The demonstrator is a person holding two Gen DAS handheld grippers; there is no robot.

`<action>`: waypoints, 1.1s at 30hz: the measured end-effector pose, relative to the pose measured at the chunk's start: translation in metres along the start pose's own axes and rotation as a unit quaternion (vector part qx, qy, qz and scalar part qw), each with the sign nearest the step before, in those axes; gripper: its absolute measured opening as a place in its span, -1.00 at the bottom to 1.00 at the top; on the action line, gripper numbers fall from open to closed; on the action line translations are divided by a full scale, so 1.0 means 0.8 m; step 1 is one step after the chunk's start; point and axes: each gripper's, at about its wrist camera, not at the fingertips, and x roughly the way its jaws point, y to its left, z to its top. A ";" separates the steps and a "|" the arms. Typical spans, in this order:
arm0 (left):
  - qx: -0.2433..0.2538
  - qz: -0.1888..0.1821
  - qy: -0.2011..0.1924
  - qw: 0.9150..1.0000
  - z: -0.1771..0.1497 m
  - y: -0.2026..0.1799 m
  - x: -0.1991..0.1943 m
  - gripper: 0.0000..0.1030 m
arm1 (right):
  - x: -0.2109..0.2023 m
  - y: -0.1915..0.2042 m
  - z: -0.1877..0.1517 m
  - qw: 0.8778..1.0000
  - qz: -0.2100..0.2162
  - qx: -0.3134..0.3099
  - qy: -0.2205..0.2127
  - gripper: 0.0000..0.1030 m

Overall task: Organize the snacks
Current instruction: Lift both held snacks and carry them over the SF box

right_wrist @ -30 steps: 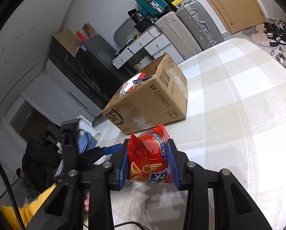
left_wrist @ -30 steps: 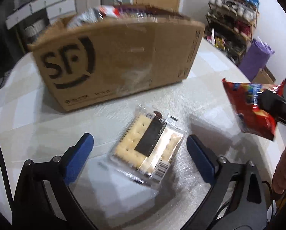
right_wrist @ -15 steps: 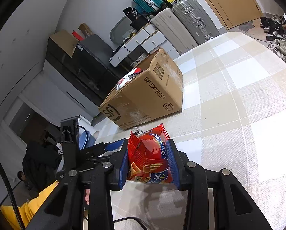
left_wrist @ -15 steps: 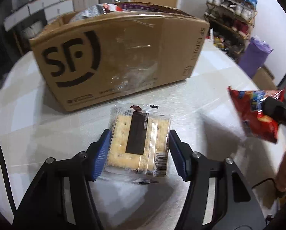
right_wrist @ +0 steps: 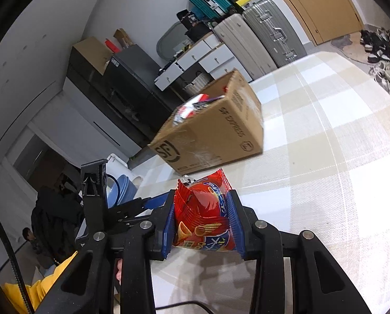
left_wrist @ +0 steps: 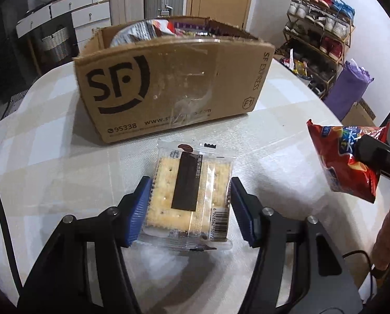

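Black claw (left_wrist: pixel 189 206), blue pads (left_wrist: pixel 138 209)

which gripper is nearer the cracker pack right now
Left. The left gripper has its blue pads closed on the cracker pack; the right gripper is off to the side, holding the red chip bag.

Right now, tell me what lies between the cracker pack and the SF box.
Nothing: in the left wrist view, only bare checked tablecloth separates the cracker pack from the SF box.

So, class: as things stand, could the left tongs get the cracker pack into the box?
Probably yes: the left tongs grip the cracker pack, and the box ahead is open-topped, with nothing between.
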 end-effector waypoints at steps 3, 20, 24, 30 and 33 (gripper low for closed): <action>-0.005 0.006 -0.011 1.000 0.007 0.002 -0.023 0.11 | -0.006 0.017 -0.001 1.000 0.005 -0.013 0.000 -0.28; -0.024 0.002 -0.104 0.994 -0.037 -0.039 -0.229 0.11 | -0.067 0.104 -0.024 0.997 0.016 -0.070 -0.025 -0.27; -0.051 -0.011 -0.119 0.992 -0.067 -0.044 -0.265 0.11 | -0.081 0.115 -0.042 0.996 0.018 -0.078 -0.030 -0.27; -0.056 -0.023 -0.109 0.992 -0.114 -0.062 -0.287 0.11 | -0.081 0.119 -0.069 0.996 0.015 -0.085 -0.017 -0.27; -0.058 -0.026 -0.102 0.993 -0.129 -0.067 -0.286 0.11 | -0.077 0.116 -0.080 0.997 0.014 -0.079 -0.006 -0.27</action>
